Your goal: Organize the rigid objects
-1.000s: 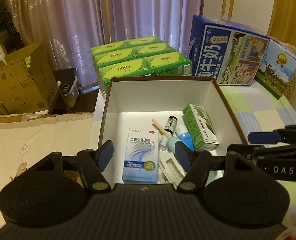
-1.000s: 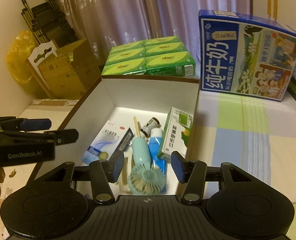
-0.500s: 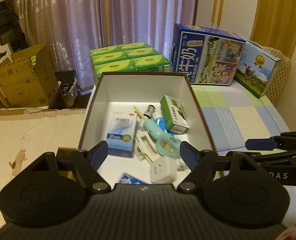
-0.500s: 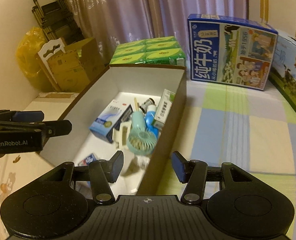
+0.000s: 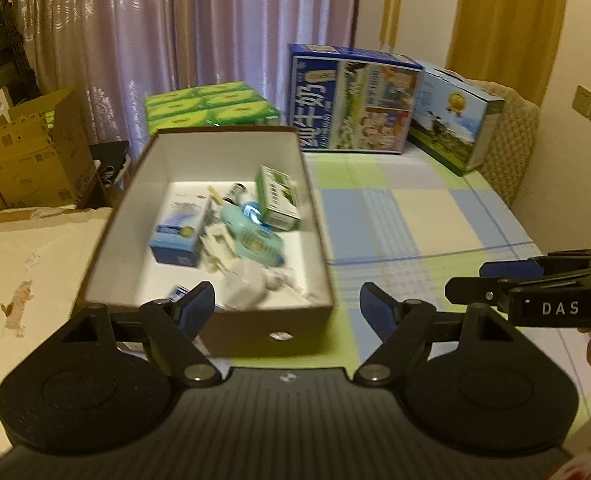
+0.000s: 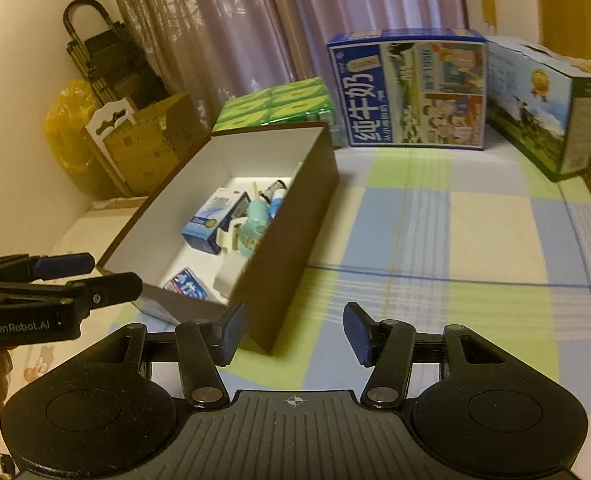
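Both claws pulled back from brown box (image 5: 231, 330); box long axis points toward curtain; left claw (image 5: 287, 306) and right claw (image 6: 293, 330) agape, empty.

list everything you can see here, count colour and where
storage box: 1, brown outside and white inside, open, on the checked cloth
small cartons: at least 3, two blue and white, one green, in the storage box
hand fan: 1, pale teal, lying in the storage box
milk cases: 2, blue, standing behind the storage box
green packs: 1 block, by the curtain
cardboard box: 1, tan, far left
yellow bag: 1, by the wall
checked cloth: 1, green, blue and cream
left gripper: black, blue pads, open, empty
right gripper: black, blue pads, open, empty
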Demonstrator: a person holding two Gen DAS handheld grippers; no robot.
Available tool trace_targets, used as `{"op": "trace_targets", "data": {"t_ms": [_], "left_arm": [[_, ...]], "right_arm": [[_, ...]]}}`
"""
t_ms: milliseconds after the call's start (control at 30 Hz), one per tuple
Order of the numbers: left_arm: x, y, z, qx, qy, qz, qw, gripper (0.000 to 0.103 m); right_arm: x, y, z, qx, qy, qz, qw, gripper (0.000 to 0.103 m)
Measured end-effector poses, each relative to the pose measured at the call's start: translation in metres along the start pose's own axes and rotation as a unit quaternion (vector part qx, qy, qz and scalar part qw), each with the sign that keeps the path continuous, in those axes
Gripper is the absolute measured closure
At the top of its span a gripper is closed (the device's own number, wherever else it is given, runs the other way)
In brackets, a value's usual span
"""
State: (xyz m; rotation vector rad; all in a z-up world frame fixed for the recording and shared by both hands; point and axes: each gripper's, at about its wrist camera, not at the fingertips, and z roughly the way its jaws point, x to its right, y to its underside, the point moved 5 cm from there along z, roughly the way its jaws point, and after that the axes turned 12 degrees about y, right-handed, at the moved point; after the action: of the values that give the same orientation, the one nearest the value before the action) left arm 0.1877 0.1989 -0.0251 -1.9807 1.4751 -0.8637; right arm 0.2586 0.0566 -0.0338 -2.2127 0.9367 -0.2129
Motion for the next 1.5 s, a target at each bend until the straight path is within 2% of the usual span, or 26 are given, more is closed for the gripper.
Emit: {"op": "trace_targets", "data": {"t_ms": [467, 700, 1167, 1500], "left_arm": [[0.094, 0.048, -0.006, -0.030, 0.025, -0.001, 0.9992, 0.026], [0.127, 0.066, -0.008, -0.043, 0.032, 0.002, 0.9986, 0.026], [0.169, 0.094, -0.010, -0.060, 0.047, 0.011, 0.9970, 0.026], [0.179, 0.106, -0.015, -0.062, 0.048, 0.009, 0.9969, 0.026]], "right_arm": [[0.058, 0.057, -0.058, -0.019, 0.032, 0.012, 0.999, 0.051], [0.081, 0.081, -0.085, -0.021, 0.045, 0.022, 0.999, 0.051], [0.107, 0.115, -0.120, -0.027, 0.068, 0.034, 0.997, 0.051], [0.111, 0.130, -0.130, -0.033, 0.070, 0.035, 0.996, 0.051]]}}
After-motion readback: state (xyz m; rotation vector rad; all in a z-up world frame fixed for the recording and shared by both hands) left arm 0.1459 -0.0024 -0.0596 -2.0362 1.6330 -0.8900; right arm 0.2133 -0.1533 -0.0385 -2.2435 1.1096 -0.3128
